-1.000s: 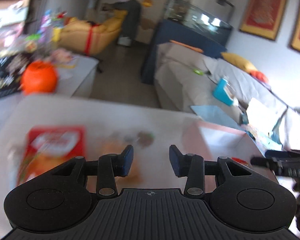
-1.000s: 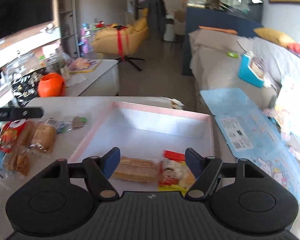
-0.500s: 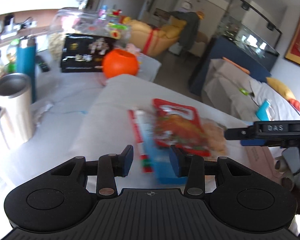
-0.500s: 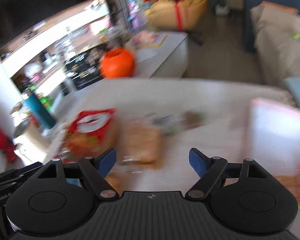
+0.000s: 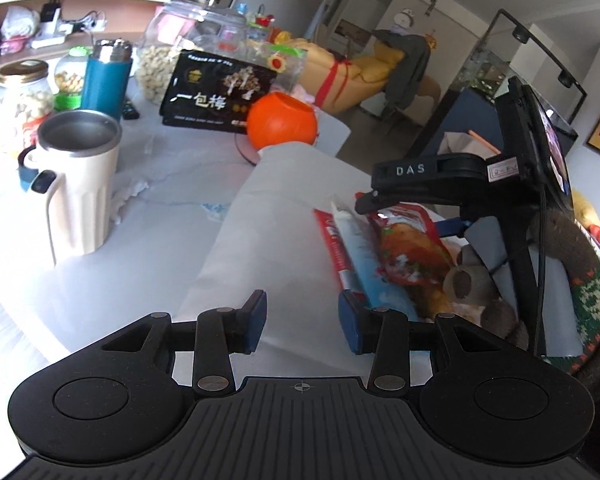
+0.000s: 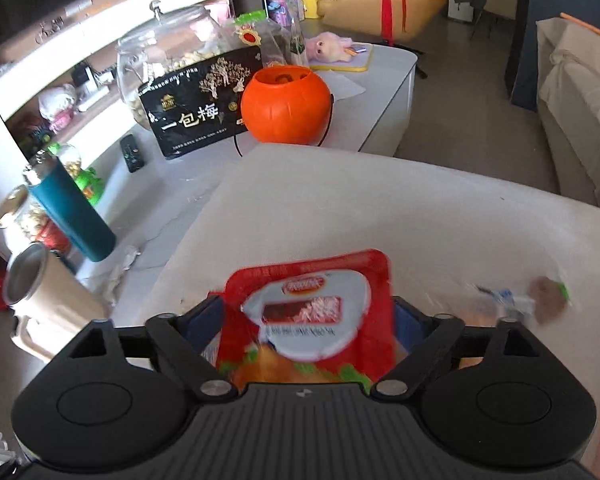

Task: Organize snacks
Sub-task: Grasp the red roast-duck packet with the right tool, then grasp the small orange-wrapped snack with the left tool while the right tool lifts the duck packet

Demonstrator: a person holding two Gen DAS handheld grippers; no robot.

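Two surfaces adjoin. The near counter (image 6: 380, 200), under a plain white cover, carries a red snack packet (image 6: 312, 312) with a long red-and-blue packet (image 5: 348, 252) beside it, and a small clear-wrapped sweet (image 6: 544, 292) apart to one side. The adjoining grey counter (image 5: 172, 176) carries a cream metal-rimmed mug (image 5: 76, 184), a teal flask (image 5: 106, 76), an orange pumpkin pail (image 6: 286, 104), a black printed bag (image 6: 200, 108), and glass jars (image 5: 176, 40).

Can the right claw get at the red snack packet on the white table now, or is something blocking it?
Probably yes. The right claw has just been opening wide, and the red snack packet lies between its fingers with nothing on top. The left claw hangs empty off to one side.
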